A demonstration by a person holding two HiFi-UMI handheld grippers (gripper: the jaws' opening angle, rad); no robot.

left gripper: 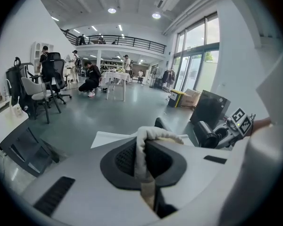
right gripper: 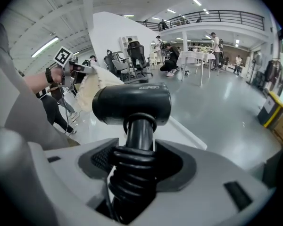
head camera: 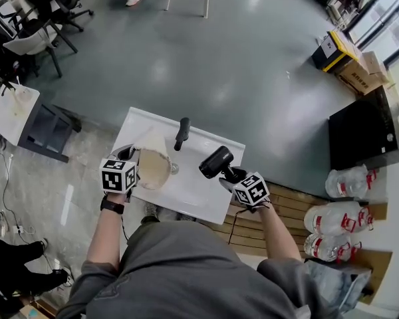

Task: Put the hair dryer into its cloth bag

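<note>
step: lining up, hair dryer (head camera: pixel 216 162) just right of cloth bag (head camera: pixel 153 167)
left gripper (left gripper: pixel 144 160): pinching cloth bag rim
right gripper (right gripper: pixel 136 160): clamped on hair dryer handle
next: probably steer nozzle into bag mouth

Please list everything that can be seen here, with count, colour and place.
hair dryer: one, black, above the table's right edge
cloth bag: one, cream, held above the table's left part
table: one, white, in front of the person
long object: one, black, lying on the table's far side
water jugs: three, clear, red caps, at far right
left gripper: one, grey, jaws shut on cloth bag
right gripper: one, grey, jaws shut on hair dryer
</note>
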